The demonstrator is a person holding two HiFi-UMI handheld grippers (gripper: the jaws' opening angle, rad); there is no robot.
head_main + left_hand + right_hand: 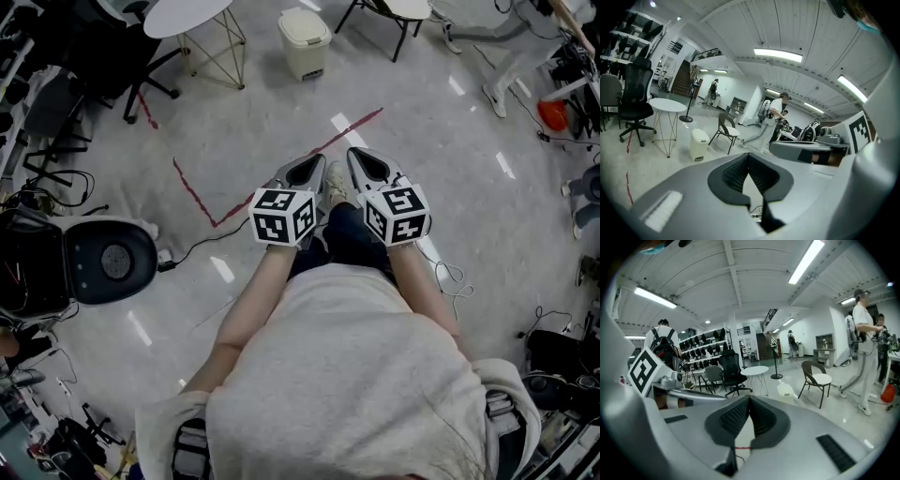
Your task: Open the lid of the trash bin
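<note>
The trash bin (305, 42) is a small cream bin with its lid down, standing on the grey floor far ahead of me. It also shows in the left gripper view as the bin (699, 143), and in the right gripper view as the bin (786, 391). My left gripper (312, 167) and right gripper (366, 161) are held side by side in front of my body, pointing toward the bin and well short of it. Both are shut with nothing between the jaws; the tips meet on the left gripper (749, 155) and on the right gripper (749, 397).
A round white table (187, 14) on wire legs stands left of the bin, with a black office chair (103, 56) beyond it. A folding chair (394, 11) is to the bin's right. Red tape lines (202, 197) cross the floor. A black round machine (112, 262) and cables lie at left.
</note>
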